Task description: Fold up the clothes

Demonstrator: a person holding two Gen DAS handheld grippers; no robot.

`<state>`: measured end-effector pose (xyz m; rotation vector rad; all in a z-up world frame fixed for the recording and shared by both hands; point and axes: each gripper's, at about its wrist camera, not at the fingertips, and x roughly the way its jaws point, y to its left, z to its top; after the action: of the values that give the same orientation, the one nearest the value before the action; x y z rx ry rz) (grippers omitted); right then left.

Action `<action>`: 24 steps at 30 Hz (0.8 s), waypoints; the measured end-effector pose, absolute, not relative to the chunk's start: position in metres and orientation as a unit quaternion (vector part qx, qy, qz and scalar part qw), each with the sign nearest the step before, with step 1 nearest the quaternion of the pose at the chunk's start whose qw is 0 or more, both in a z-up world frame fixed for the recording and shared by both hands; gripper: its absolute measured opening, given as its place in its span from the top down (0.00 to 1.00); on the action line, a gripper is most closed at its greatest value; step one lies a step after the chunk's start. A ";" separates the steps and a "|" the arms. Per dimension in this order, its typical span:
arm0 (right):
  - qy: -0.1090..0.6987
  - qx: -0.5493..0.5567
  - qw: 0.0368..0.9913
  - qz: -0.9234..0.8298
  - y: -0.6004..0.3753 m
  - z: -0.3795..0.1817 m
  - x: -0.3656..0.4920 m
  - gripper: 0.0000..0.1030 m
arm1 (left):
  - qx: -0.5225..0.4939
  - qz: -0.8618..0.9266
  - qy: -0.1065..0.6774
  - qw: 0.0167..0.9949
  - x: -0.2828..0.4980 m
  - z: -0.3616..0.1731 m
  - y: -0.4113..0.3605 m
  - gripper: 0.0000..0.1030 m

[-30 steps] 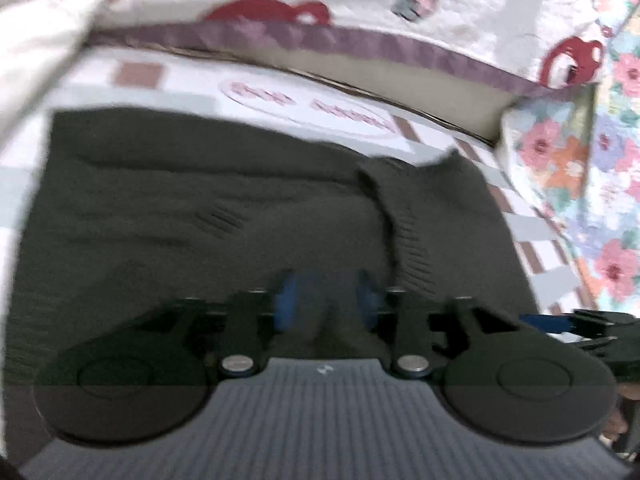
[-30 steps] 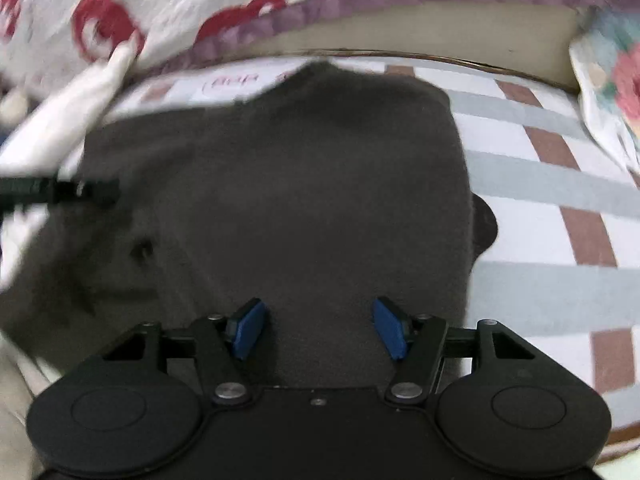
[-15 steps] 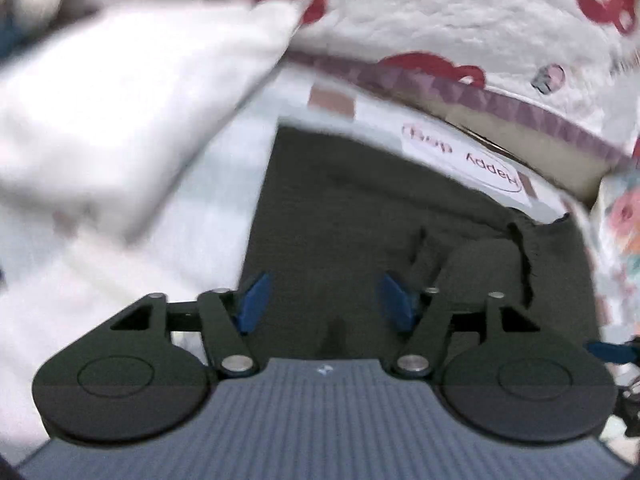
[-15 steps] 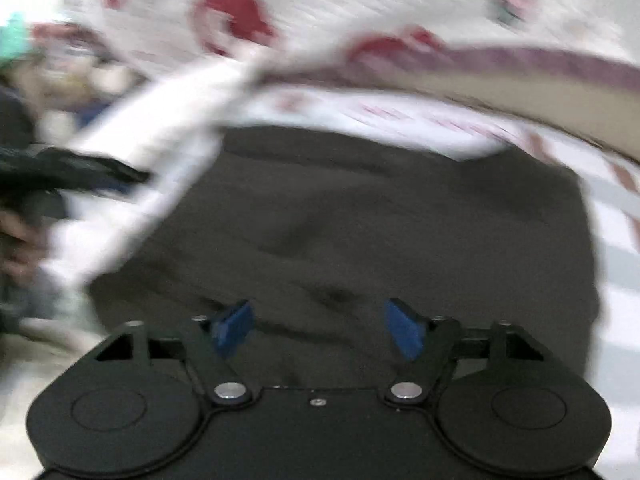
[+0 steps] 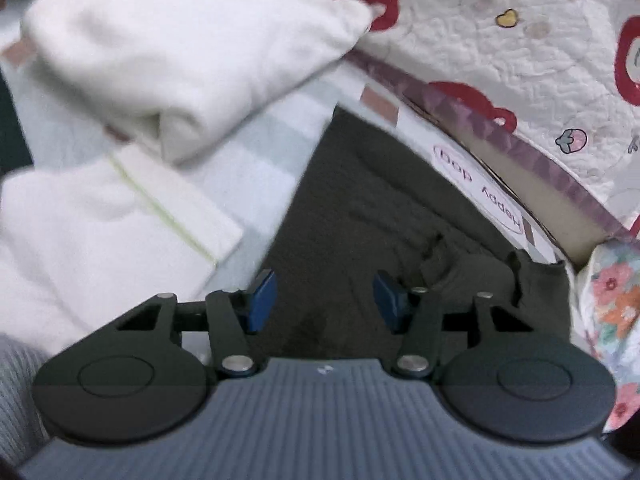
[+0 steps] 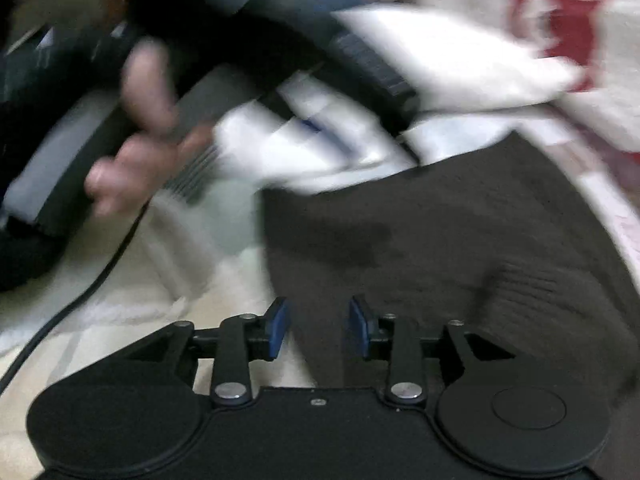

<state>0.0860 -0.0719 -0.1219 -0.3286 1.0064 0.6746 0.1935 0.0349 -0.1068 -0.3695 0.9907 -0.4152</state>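
The dark grey-brown knitted sweater (image 5: 372, 216) lies flat on the checked white, grey and brown bed sheet (image 5: 256, 152), near the sheet's far edge, where a purple-trimmed white quilt with red cartoon prints (image 5: 520, 52) borders it. The knit surface shows shallow wrinkles; a ribbed cuff or hem section (image 5: 492, 276) is bunched in folds at the sweater's right-hand side, close to a floral fabric (image 5: 612, 300). A folded white fleece garment (image 5: 168, 48) and a second white garment with a thin yellow-green stripe (image 5: 120, 216) rest on the sheet just beside the sweater's left edge. The left gripper (image 5: 325, 300) hangs over the sweater, blue pads apart, having just narrowed; nothing is pinched between them. The right gripper (image 6: 318, 328) is positioned over the sweater's near left edge, its blue pads having just closed to a narrow gap; whether fabric is caught there cannot be told. The right wrist view is motion-blurred; a hand (image 6: 140, 136) grips the other tool's handle.
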 end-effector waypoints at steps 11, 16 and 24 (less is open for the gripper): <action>0.442 -0.247 0.807 0.305 -0.044 -0.148 0.097 0.66 | -0.179 -0.167 0.475 0.845 0.205 -0.115 0.040 0.47; 0.395 -0.116 0.887 0.208 -0.101 -0.116 0.107 0.88 | -0.217 -0.173 0.470 0.838 0.206 -0.111 0.052 0.45; 0.399 0.022 0.900 0.175 -0.140 -0.118 0.117 0.88 | -0.321 -0.274 0.500 0.756 0.205 -0.125 0.035 0.36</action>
<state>0.1174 -0.1404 -0.1177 0.0464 0.8260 0.3616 0.2047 0.0347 -0.1246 -0.7006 1.0903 -0.5979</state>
